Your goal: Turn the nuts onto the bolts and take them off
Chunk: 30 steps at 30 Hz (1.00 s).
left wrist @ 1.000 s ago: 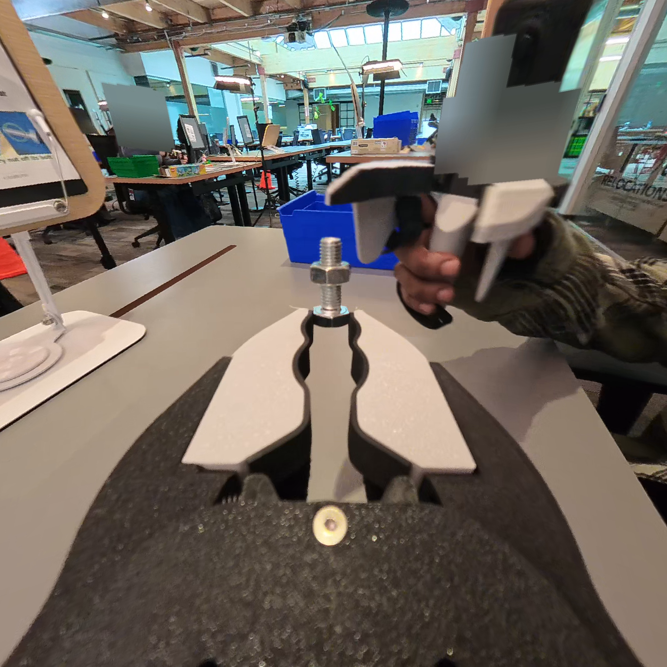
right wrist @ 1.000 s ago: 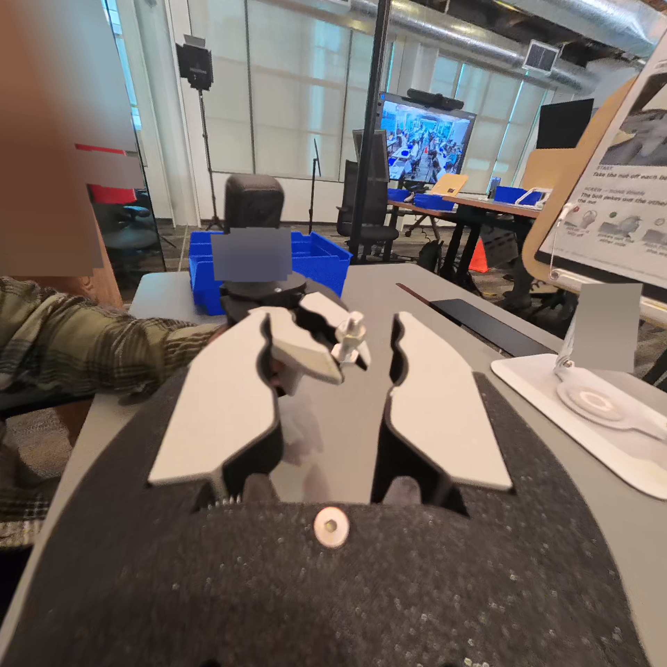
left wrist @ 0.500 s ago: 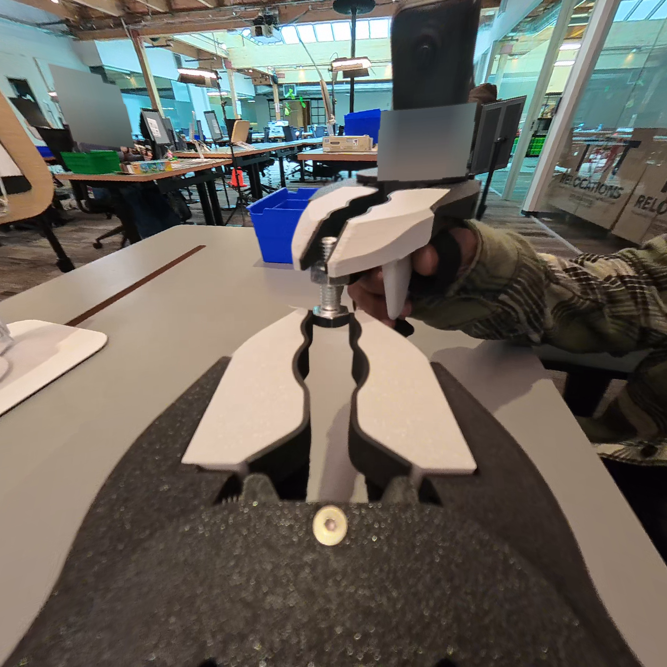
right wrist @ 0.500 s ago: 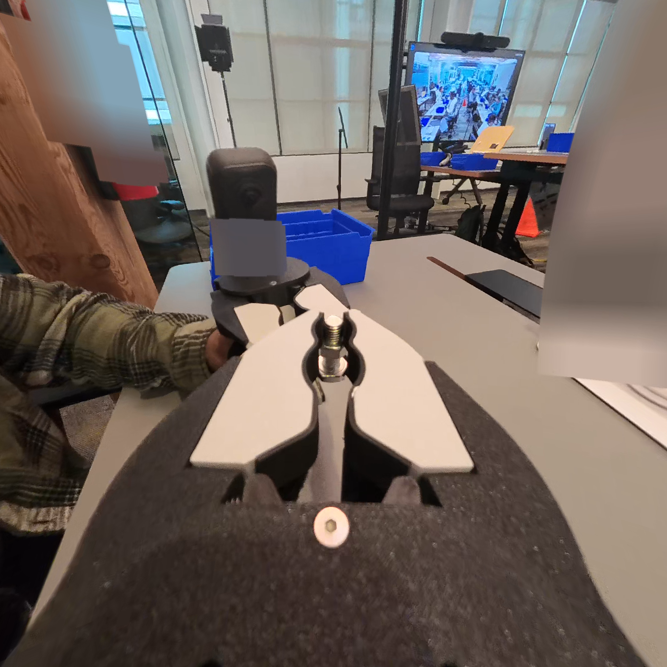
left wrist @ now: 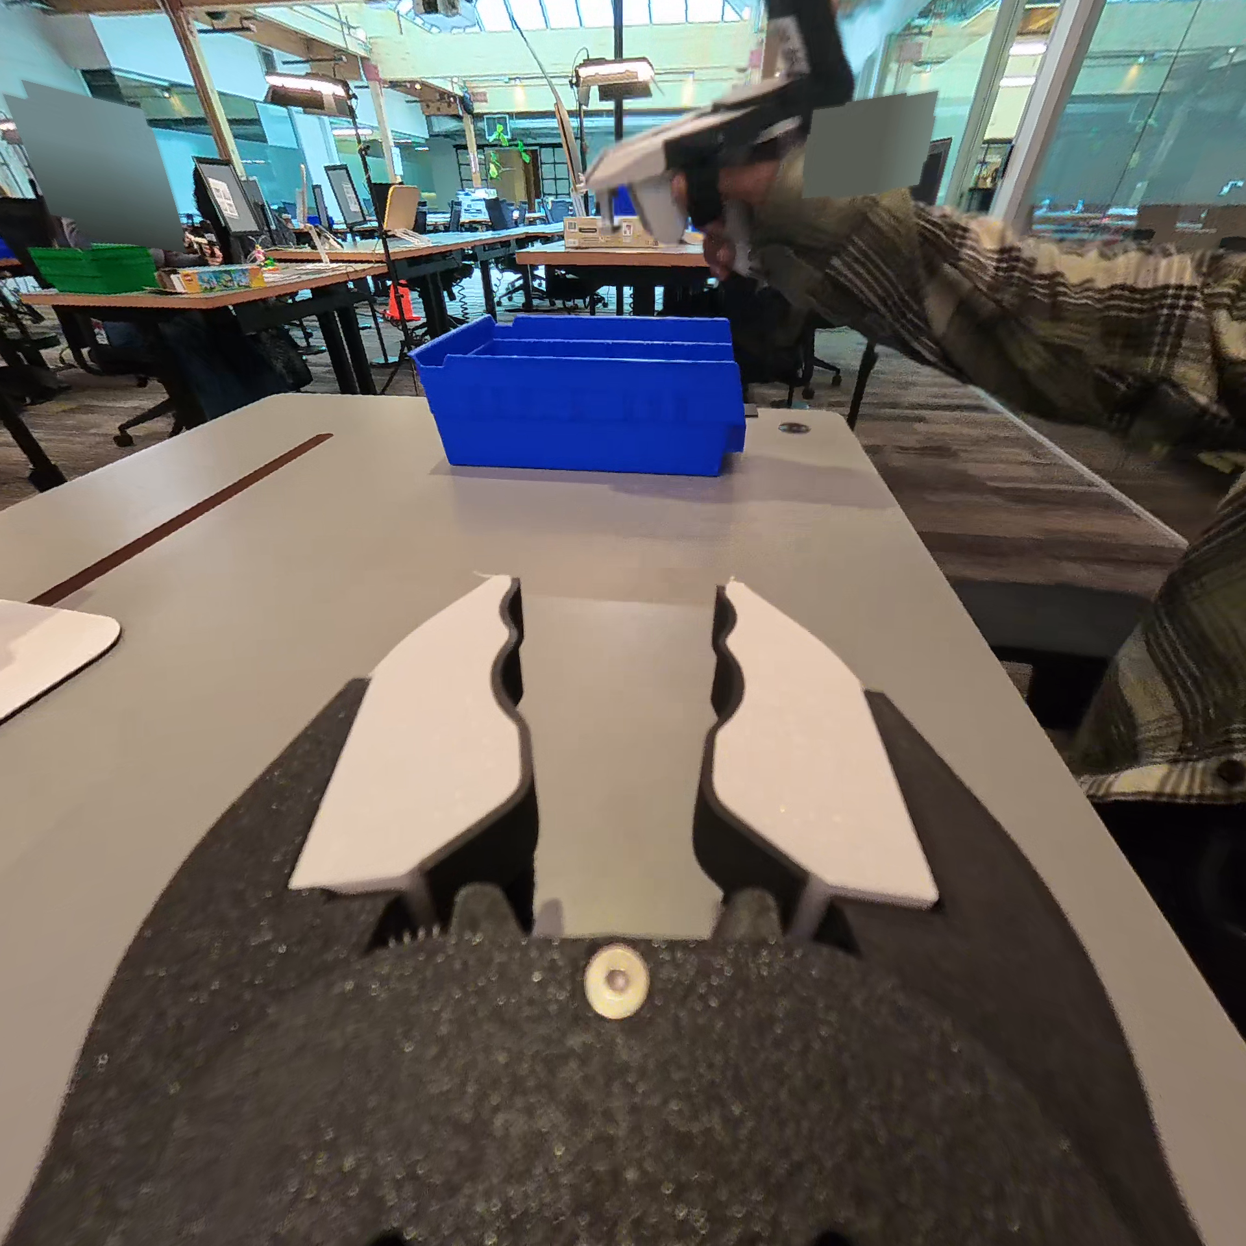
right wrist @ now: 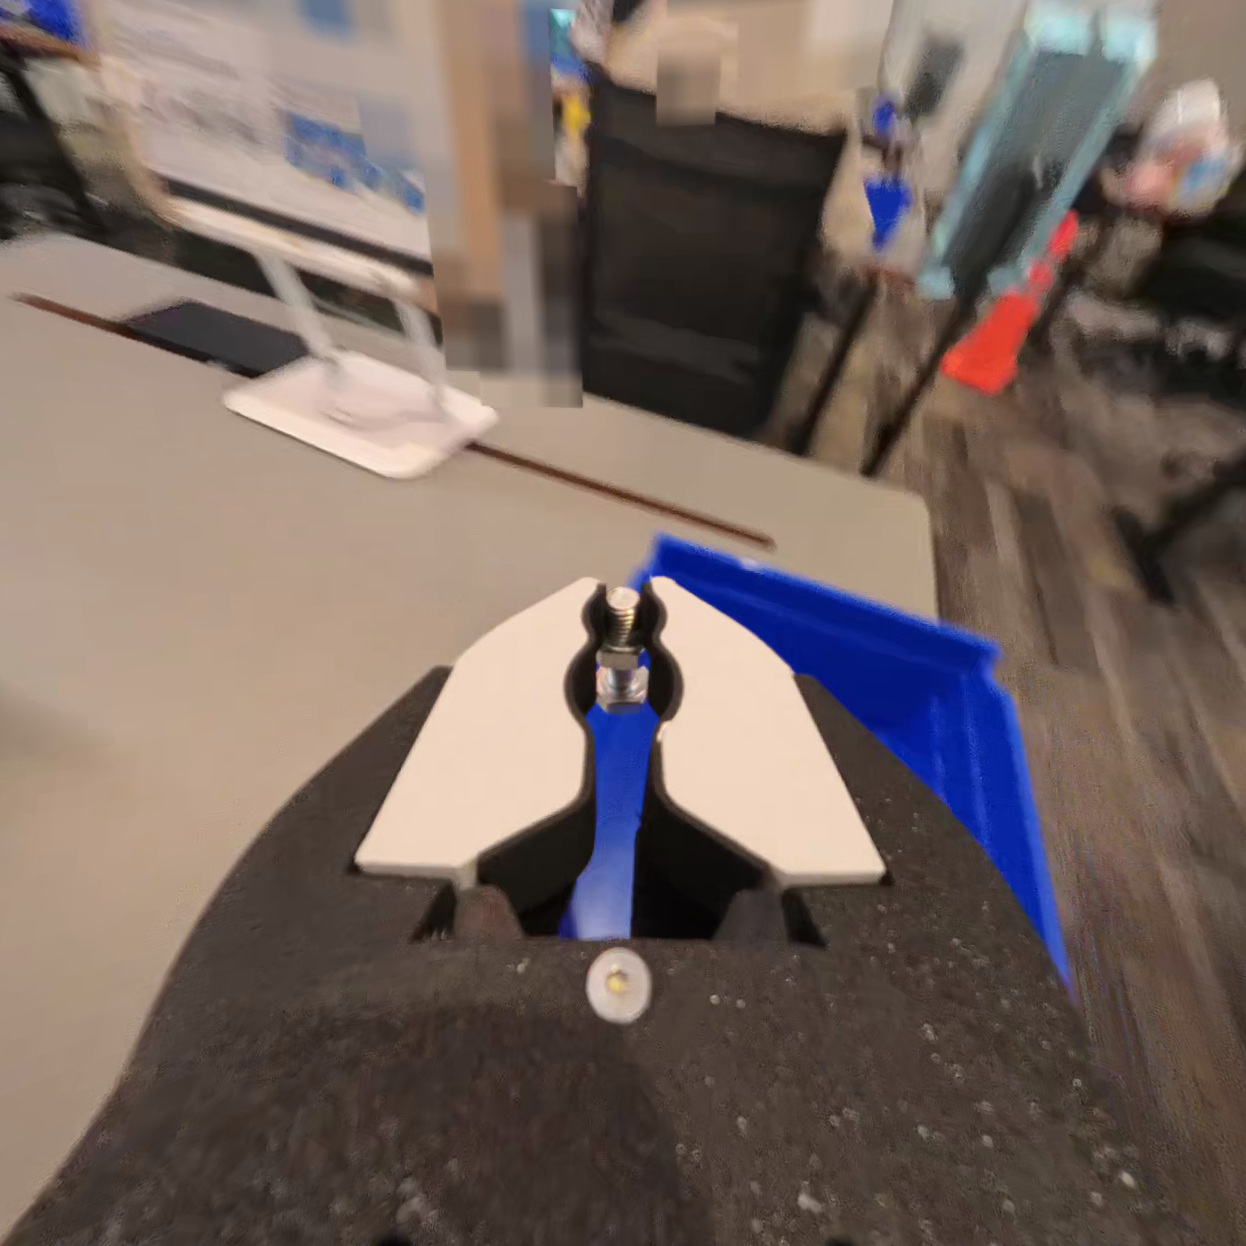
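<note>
Bolt (right wrist: 621, 647) with nut (right wrist: 619, 653) threaded on shank: centre of right wrist view, long axis running up-frame, threaded end toward top, head toward bottom, above blue bin (right wrist: 876, 667). Right gripper (right wrist: 621, 610): jaws clenched on bolt, nearly meeting at tips. Left gripper (left wrist: 617, 590): jaws spread wide, empty, low over grey table (left wrist: 270, 573). Left wrist view only: right gripper (left wrist: 627, 175) raised at upper right, blurred, over bin (left wrist: 586, 404); bolt not discernible there. Right wrist view only: white stand base (right wrist: 364, 411), upper left.
</note>
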Motion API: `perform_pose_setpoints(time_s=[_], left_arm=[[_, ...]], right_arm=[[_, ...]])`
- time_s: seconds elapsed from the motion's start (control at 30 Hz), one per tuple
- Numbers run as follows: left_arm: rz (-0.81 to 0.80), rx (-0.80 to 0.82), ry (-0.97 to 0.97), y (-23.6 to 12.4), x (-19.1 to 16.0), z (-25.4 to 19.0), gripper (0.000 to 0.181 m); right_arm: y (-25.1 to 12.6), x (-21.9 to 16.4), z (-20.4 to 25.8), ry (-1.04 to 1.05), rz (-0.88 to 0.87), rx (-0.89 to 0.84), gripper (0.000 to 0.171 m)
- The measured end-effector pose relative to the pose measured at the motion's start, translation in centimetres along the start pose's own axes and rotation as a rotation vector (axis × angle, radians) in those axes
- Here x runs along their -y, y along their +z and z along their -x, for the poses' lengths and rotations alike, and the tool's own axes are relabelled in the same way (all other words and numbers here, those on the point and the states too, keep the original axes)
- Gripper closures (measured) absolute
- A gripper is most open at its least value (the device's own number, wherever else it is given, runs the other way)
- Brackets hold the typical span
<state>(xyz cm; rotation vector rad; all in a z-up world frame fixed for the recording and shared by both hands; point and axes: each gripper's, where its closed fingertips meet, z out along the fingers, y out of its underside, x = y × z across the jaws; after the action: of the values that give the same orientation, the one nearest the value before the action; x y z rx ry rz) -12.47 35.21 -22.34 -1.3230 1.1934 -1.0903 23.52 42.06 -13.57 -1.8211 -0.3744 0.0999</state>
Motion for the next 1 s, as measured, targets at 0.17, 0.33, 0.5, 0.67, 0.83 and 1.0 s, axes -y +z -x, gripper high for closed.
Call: perform_pose_setpoints(time_s=[0.17,0.33,0.5,0.67,0.83,1.0], left_arm=[[0.007,0.029,0.030,0.0,0.1,0.2,0.128],[0.025,0.045,0.045,-0.1,-0.3,0.5,0.131],[0.036,0.036,0.047,-0.1,-0.4,0.4,0.132],[0.039,0.033,0.059,-0.2,-0.3,0.3,0.134],[0.024,0.039,0.066,-0.5,0.3,0.3,0.134],[0.015,0.046,0.073,-0.7,0.6,0.3,0.134]], right_arm=[[2.5,-9.6,-7.6,0.186,0.231,-0.101,0.161],[4.5,-15.1,-9.6,0.240,0.332,-0.141,0.162],[5.3,-16.7,-10.1,0.260,0.364,-0.161,0.161],[5.4,-17.0,-10.0,0.248,0.391,-0.153,0.159],[4.8,-15.3,-10.4,0.214,0.359,-0.177,0.141],[2.6,-10.7,-9.8,0.156,0.304,-0.186,0.126]])
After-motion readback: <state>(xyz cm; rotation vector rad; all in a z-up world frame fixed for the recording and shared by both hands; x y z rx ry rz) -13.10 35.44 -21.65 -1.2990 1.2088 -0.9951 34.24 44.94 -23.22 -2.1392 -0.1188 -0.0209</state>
